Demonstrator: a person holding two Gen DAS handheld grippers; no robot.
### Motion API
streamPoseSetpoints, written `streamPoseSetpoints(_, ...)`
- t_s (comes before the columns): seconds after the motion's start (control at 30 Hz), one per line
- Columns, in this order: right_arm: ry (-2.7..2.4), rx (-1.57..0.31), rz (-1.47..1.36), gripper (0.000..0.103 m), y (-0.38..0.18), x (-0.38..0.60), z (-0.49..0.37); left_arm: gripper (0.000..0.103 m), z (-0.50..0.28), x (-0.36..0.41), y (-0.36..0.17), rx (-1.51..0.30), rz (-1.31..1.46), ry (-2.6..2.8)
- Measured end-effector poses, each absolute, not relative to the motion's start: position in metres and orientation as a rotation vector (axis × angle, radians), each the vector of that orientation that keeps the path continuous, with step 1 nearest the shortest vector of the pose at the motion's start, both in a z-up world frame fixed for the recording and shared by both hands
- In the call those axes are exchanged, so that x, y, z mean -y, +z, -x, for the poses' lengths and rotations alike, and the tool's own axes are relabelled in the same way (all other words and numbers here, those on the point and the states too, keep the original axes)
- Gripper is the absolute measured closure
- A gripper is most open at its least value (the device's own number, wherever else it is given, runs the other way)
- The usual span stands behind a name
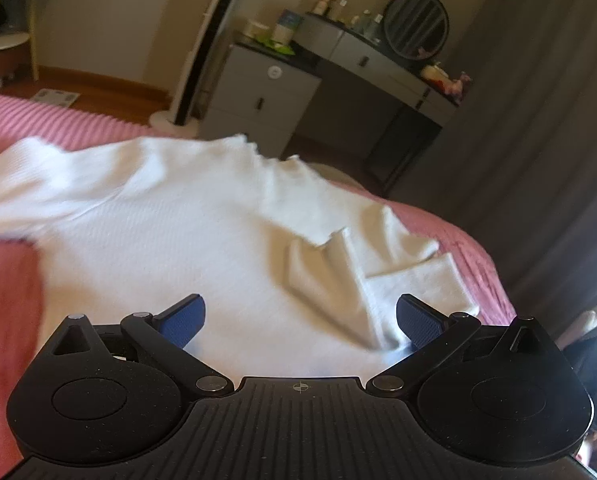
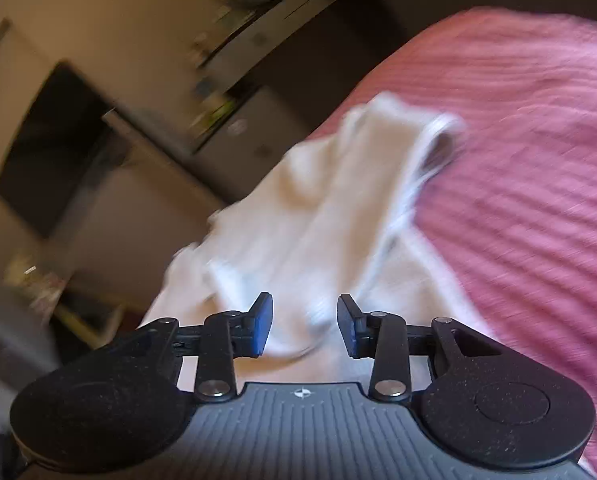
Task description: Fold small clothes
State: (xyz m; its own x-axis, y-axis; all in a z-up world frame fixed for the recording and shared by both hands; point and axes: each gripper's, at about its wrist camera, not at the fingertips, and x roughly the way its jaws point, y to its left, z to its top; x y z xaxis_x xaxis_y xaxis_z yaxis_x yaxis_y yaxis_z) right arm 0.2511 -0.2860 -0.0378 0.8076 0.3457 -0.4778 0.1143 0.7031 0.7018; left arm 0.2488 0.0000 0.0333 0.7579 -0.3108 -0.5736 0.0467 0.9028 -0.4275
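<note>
White ribbed knit top [image 1: 186, 232]: spread across centre frame on pink ribbed bedspread [image 1: 78, 124], one sleeve folded inward at lower right, frilled neckline at top. Left gripper [image 1: 300, 320]: jaws wide apart, empty. Right gripper [image 2: 304, 330]: jaws parted above blurred fabric, gripping nothing.

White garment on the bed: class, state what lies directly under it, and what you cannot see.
The white garment lies on a pink ribbed bedspread, which shows around its edges. The bedspread beneath the cloth is covered, as is anything under the folded sleeve.
</note>
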Motion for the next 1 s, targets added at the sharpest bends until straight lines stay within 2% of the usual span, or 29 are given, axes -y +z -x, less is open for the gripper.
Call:
streamPoseSetpoints(0.1,0.167,-0.603,-0.844,0.067,-0.052,0.283,-0.258,0.0,-0.269,0.01,0.034,-0.71,0.402,-0.203)
streamPoseSetpoints(0.2,0.253,-0.649,-0.809,0.069,-0.065,0.275,-0.265,0.0,-0.287,0.019,0.028,-0.741,0.404,-0.209)
streamPoseSetpoints(0.4,0.472,-0.735,-0.755,0.068,-0.053,0.278,-0.268,0.0,-0.32,0.034,0.009,-0.818,0.432,-0.225)
streamPoseSetpoints(0.6,0.449,-0.761,-0.723,0.066,-0.053,0.289,-0.259,0.0,-0.333,0.043,0.008,-0.813,0.497,-0.27)
streamPoseSetpoints(0.7,0.49,-0.777,-0.648,0.066,-0.05,0.278,-0.253,0.0,-0.344,0.051,0.003,-0.88,0.45,-0.26)
streamPoseSetpoints(0.73,0.519,-0.788,-0.643,0.065,-0.051,0.276,-0.254,0.001,-0.345,0.05,0.001,-0.891,0.446,-0.245)
streamPoseSetpoints(0.77,0.539,-0.798,-0.641,0.065,-0.052,0.275,-0.254,0.006,-0.344,0.047,-0.001,-0.9,0.445,-0.233)
streamPoseSetpoints(0.8,0.558,-0.804,-0.637,0.065,-0.052,0.273,-0.254,0.016,-0.341,0.045,-0.001,-0.911,0.453,-0.224)
streamPoseSetpoints(0.83,0.575,-0.804,-0.625,0.065,-0.053,0.271,-0.251,0.019,-0.338,0.042,0.0,-0.918,0.47,-0.234)
streamPoseSetpoints(1.0,0.641,-0.818,-0.615,0.063,-0.051,0.265,-0.256,0.019,-0.338,0.035,-0.003,-0.929,0.455,-0.214)
